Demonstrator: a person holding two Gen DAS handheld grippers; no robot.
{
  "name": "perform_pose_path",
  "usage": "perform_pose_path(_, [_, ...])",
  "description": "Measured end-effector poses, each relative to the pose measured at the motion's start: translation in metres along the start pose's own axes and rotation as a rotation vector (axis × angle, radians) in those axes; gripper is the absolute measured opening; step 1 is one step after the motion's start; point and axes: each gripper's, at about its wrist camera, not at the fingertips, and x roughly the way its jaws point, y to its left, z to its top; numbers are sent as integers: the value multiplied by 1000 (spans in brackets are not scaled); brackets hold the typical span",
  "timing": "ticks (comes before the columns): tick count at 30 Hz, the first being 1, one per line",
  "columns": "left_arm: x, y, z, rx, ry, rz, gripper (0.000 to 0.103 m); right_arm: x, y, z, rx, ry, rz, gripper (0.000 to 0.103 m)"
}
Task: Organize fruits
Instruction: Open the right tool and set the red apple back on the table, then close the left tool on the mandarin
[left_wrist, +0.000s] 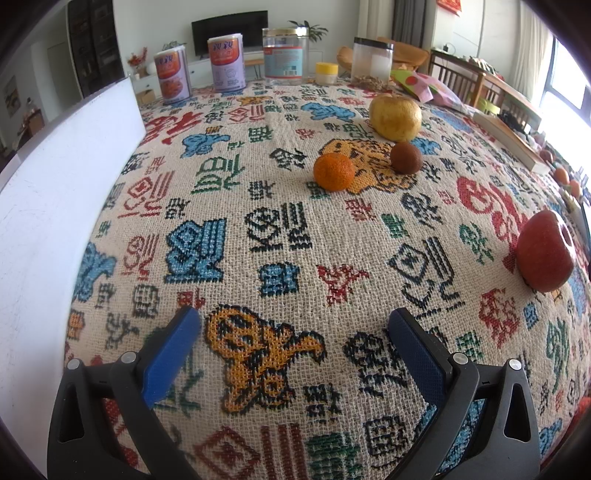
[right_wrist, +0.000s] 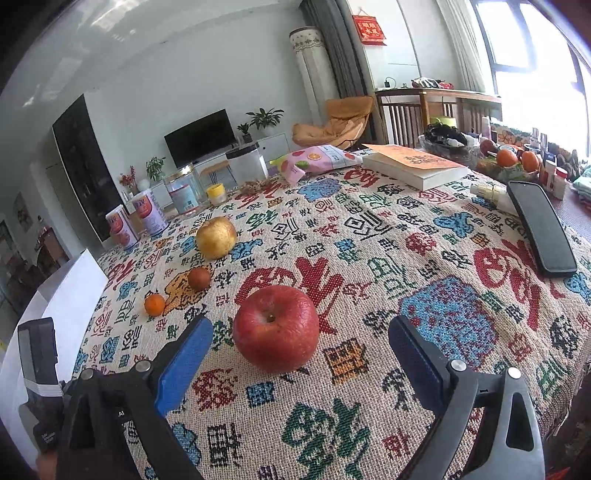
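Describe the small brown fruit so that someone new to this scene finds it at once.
Start at the patterned tablecloth and find the orange tiger figure woven into it. Three fruits cluster there: a yellow pear behind, an orange mandarin at the front left, and the small brown fruit between them. It is the darkest and dullest, smaller than the pear.

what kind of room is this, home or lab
Most likely a home living and dining room: a television on a low cabinet, a wooden chair by a side table, and a patterned woven tablecloth carrying fruit, jars and a book.
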Motion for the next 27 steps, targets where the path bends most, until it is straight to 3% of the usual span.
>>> perform_pose_path(4, [0, 0, 0, 0, 0, 0, 102, 19, 17, -14, -73, 113, -34, 96])
perform_pose_path(9, [0, 0, 0, 0, 0, 0, 102, 38, -8, -21, 30, 210, -96, 96])
perform_pose_path(20, [0, 1, 0, 3, 2, -8, 102, 56, -2, -27, -24, 287, -155, 96])
perform_pose_path(25, [3, 8, 20, -47, 28, -113, 101, 56, -2, -27, -29, 288, -159, 97])
perform_pose_path(27, [7, 5, 38, -72, 20, -122, 101, 57, -1, -26, -28, 290, -153, 99])
